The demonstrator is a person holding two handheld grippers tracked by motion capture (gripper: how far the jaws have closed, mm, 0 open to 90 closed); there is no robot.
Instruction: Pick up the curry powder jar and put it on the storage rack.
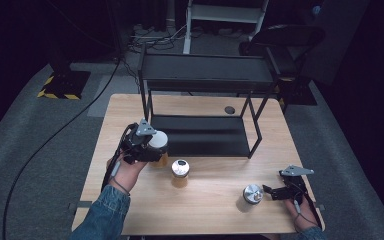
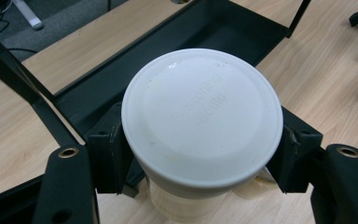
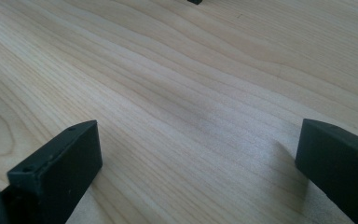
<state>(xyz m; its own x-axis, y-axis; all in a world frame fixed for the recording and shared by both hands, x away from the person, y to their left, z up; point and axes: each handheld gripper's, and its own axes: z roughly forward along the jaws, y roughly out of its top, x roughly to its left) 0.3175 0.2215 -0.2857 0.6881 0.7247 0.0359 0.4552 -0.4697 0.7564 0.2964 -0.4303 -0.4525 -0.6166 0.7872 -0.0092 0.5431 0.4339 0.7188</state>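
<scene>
I have the white-lidded jar (image 2: pixel 200 116) clamped in my left claw (image 1: pixel 155 149), the two black jaws pressing on the jar's sides just under the lid rim (the lid face tilts toward the camera). In the high view the jar sits at the left of the worktop (image 1: pixel 130 107), just in front of the black rack (image 1: pixel 205 75) and close to its front-left leg; the rack's lower tray (image 1: pixel 200 136) lies open right behind the jar, with clear headroom under the upper shelf. A second jar with a metal lid (image 1: pixel 180 168) stands just to the right of my left claw, near but apart from it, so room on that side is tight. A third metal-lidded jar (image 1: pixel 253 194) stands farther right, just beside my right claw (image 1: pixel 268 192), which rests low over the bare wood near the front-right edge of the worktop, jaws spread wide with nothing between them. The left edge of the worktop is well apart from the held jar.
</scene>
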